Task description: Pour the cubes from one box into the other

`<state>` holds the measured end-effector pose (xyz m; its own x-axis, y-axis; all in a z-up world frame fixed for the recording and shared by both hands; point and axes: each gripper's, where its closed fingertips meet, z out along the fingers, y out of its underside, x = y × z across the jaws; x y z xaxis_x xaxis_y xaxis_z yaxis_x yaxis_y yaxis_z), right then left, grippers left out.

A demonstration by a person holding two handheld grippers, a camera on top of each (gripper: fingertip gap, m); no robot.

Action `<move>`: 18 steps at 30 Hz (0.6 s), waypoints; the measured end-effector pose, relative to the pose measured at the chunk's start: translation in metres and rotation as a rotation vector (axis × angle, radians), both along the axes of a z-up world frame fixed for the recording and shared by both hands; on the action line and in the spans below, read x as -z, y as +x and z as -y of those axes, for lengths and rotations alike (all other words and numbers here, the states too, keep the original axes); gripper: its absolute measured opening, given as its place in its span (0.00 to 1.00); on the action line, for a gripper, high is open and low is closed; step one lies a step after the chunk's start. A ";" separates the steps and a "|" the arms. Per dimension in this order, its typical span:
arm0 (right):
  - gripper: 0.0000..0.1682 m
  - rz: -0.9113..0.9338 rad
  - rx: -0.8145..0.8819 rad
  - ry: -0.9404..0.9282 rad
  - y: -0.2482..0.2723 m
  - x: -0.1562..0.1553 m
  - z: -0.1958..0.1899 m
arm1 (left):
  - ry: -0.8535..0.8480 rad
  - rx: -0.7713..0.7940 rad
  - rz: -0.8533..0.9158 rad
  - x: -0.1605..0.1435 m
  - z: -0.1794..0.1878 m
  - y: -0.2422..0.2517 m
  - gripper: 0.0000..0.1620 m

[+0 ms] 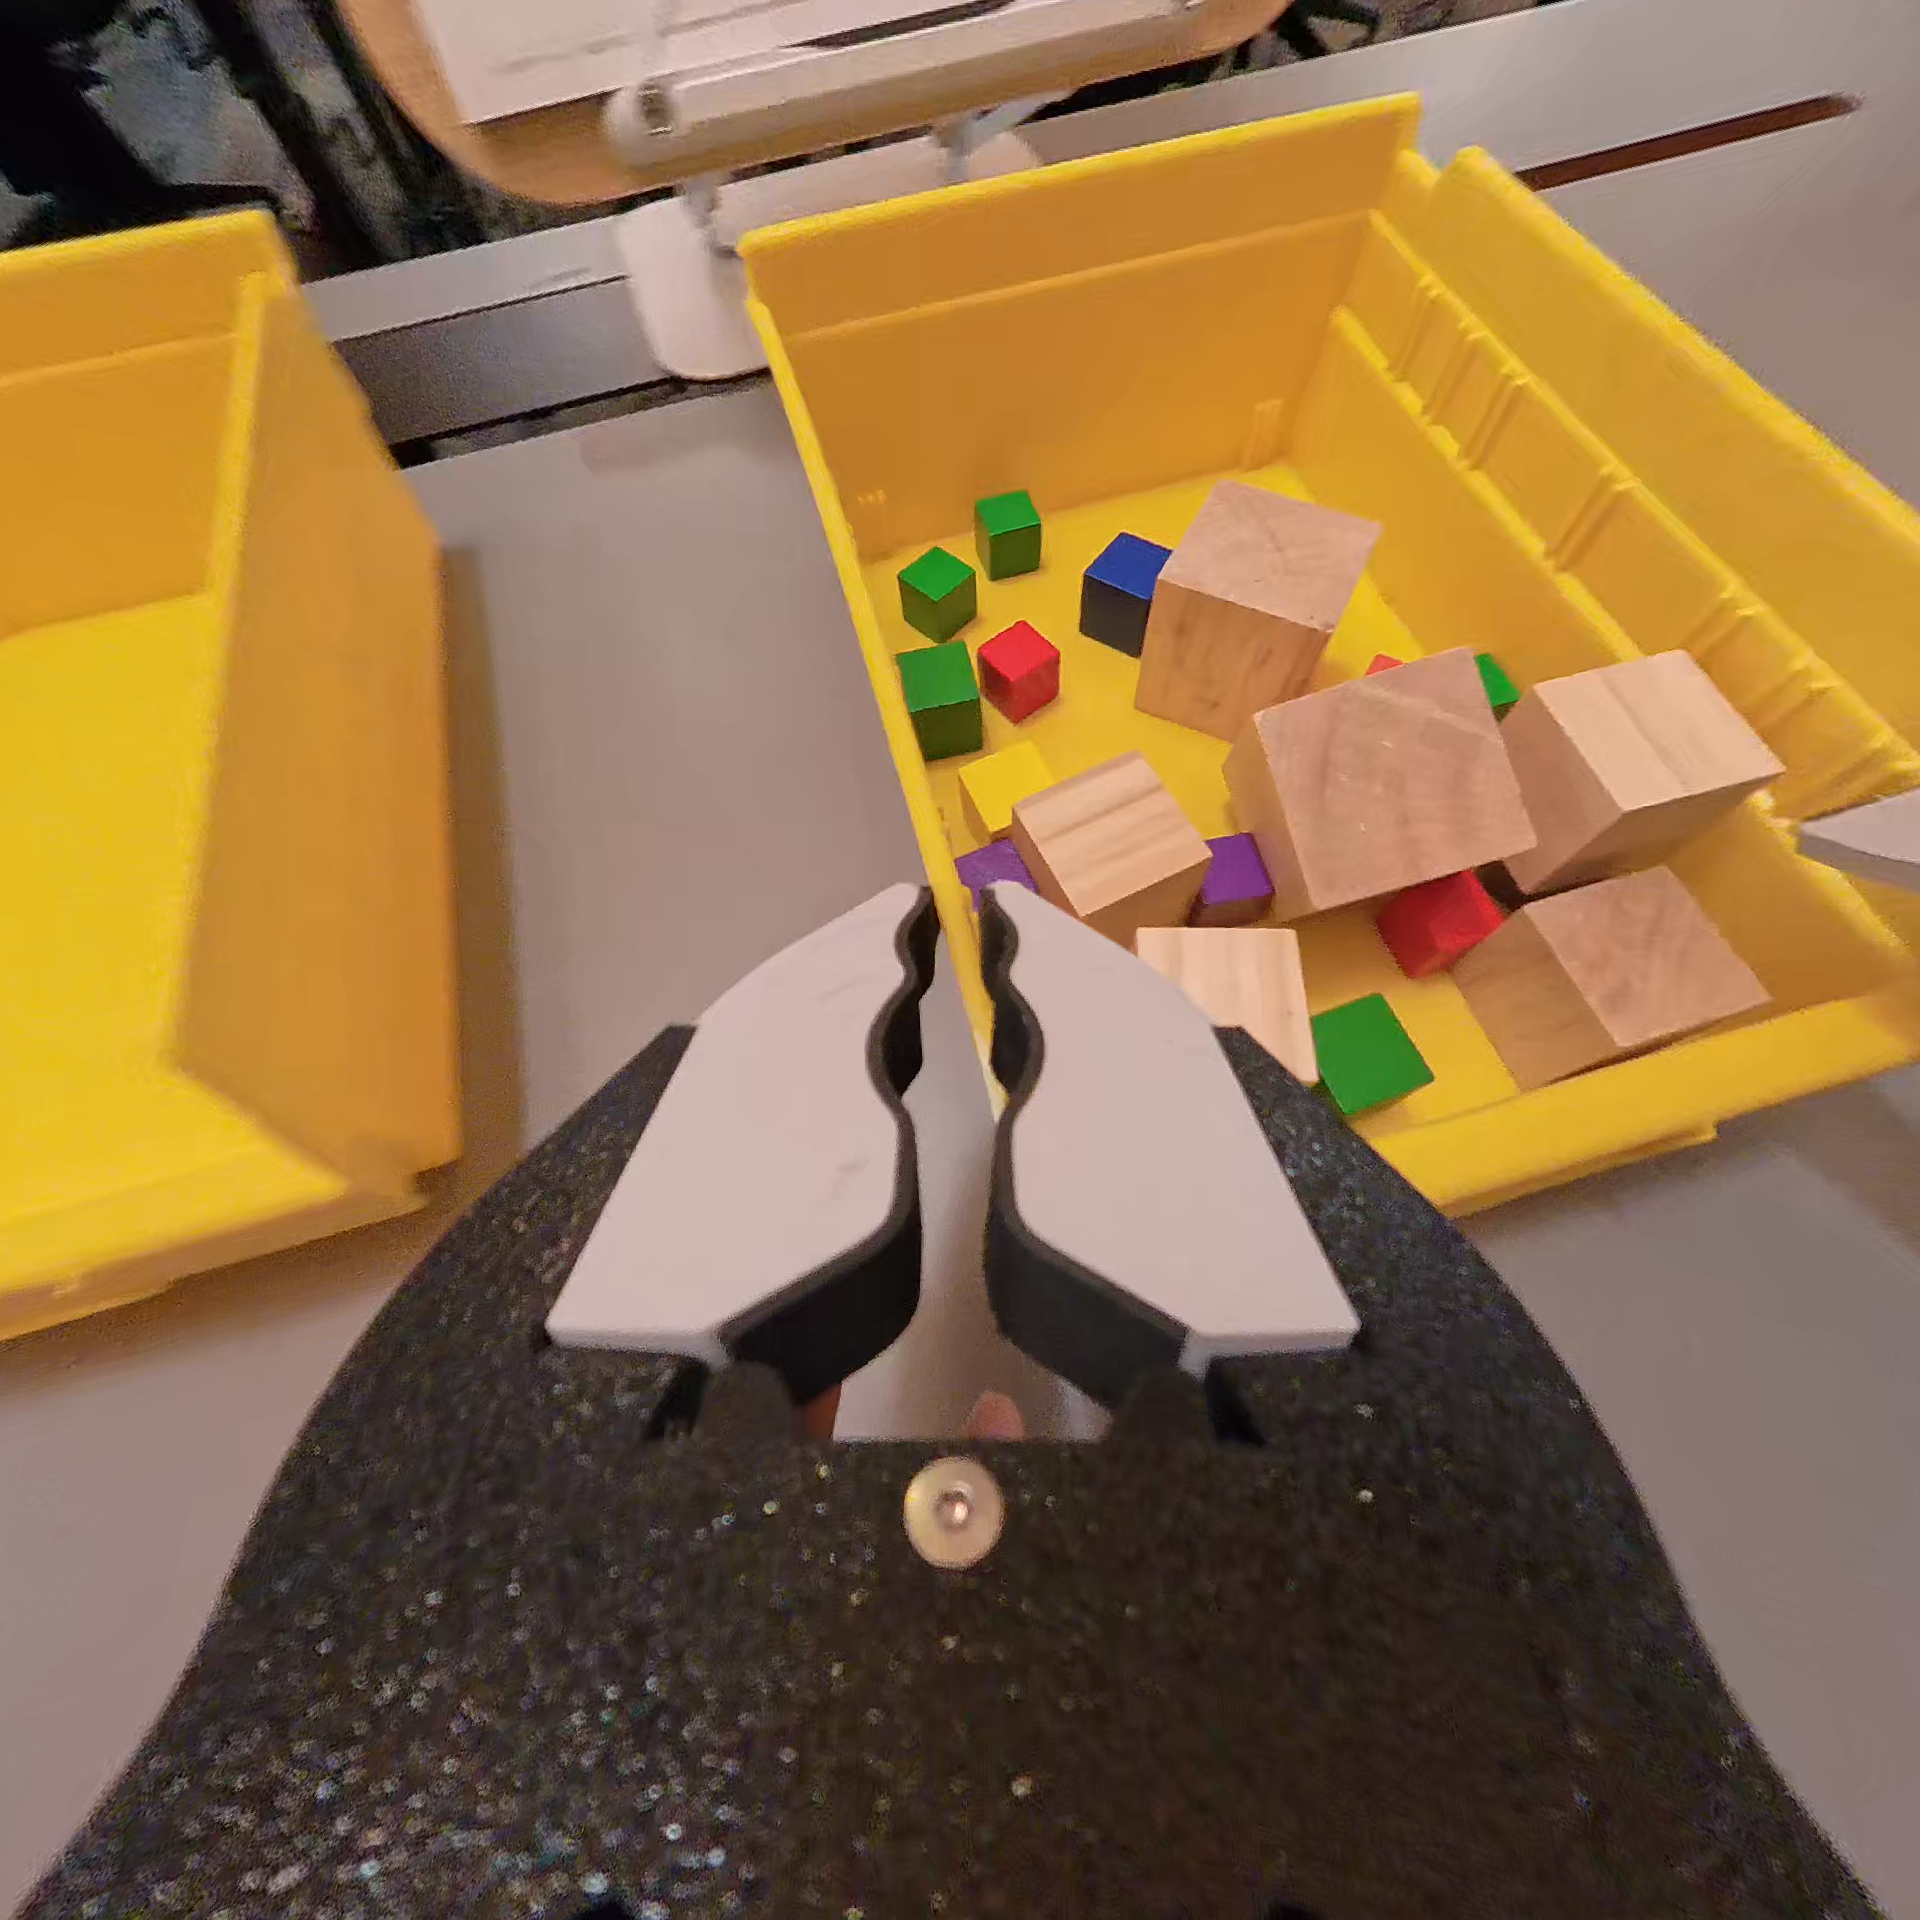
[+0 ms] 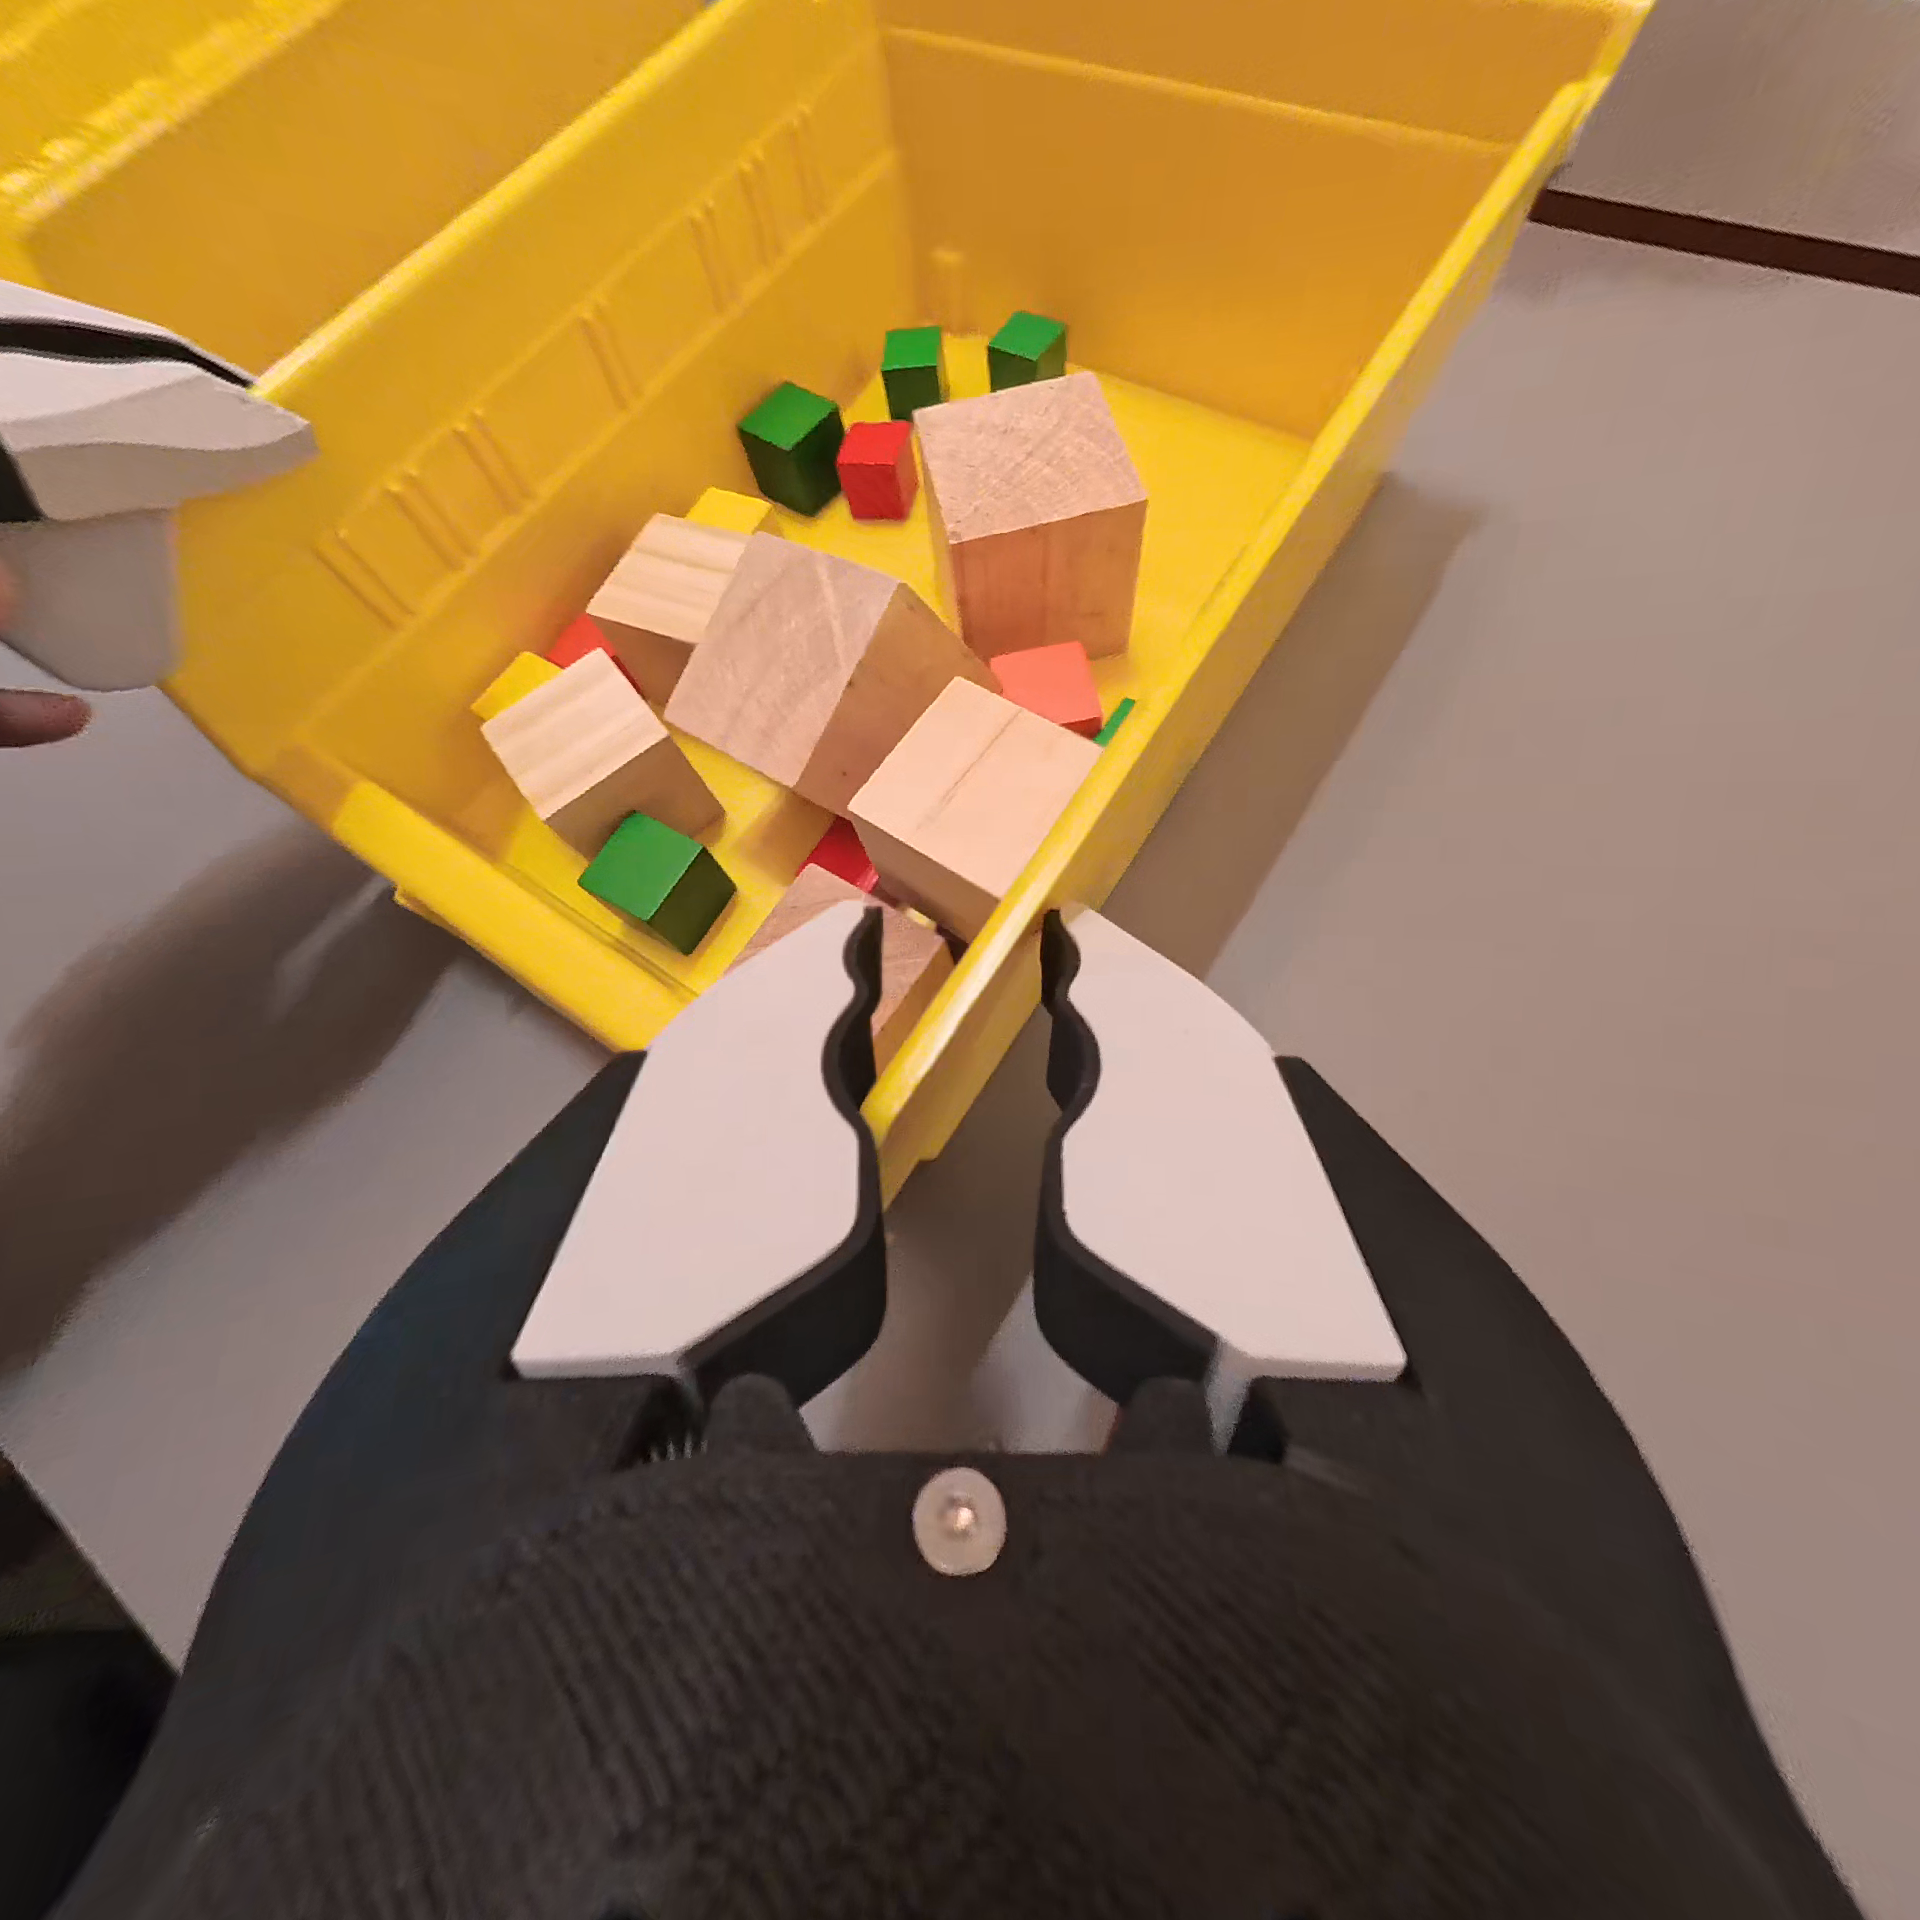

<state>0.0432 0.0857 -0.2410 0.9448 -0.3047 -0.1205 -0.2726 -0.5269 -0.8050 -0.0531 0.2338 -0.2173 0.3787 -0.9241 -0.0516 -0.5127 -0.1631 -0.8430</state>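
A yellow box holds several large plain wooden cubes and several small coloured cubes. My left gripper is closed narrowly on the box's left wall near its front corner. It also shows at the left of the right wrist view, at that wall's rim. My right gripper straddles the box's right wall, one finger inside and one outside, pressed on it. Its tip shows in the left wrist view. An empty yellow box stands to the left, and behind in the right wrist view.
Both boxes are on a grey table. A white stand and a light wooden-edged item are behind the boxes. A strip of table lies between the two boxes. The table's edge is at the near left.
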 end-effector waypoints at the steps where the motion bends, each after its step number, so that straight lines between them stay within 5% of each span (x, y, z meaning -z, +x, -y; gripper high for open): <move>1: 0.18 0.002 -0.017 0.009 -0.008 0.000 -0.009 | 0.006 -0.012 -0.005 0.000 -0.010 -0.008 0.04; 6: 0.20 -0.015 -0.065 0.033 -0.026 -0.001 -0.034 | -0.054 0.023 0.025 -0.001 -0.035 -0.029 0.05; 10: 0.25 -0.139 -0.109 0.089 -0.034 -0.004 -0.036 | -0.010 0.048 0.087 -0.029 -0.065 -0.046 0.23; 15: 0.36 -0.204 -0.070 0.165 -0.020 -0.020 -0.018 | 0.148 -0.276 0.046 -0.076 -0.212 -0.110 0.38; 18: 0.46 -0.138 -0.033 0.167 -0.002 -0.031 -0.009 | 0.124 -0.272 -0.089 -0.058 -0.283 -0.131 0.37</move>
<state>0.0411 0.0951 -0.2100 0.9250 -0.2392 -0.2954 -0.3711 -0.4001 -0.8380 -0.1843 0.5165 -0.1591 0.6005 -0.7738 -0.2015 -0.5369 -0.2034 -0.8187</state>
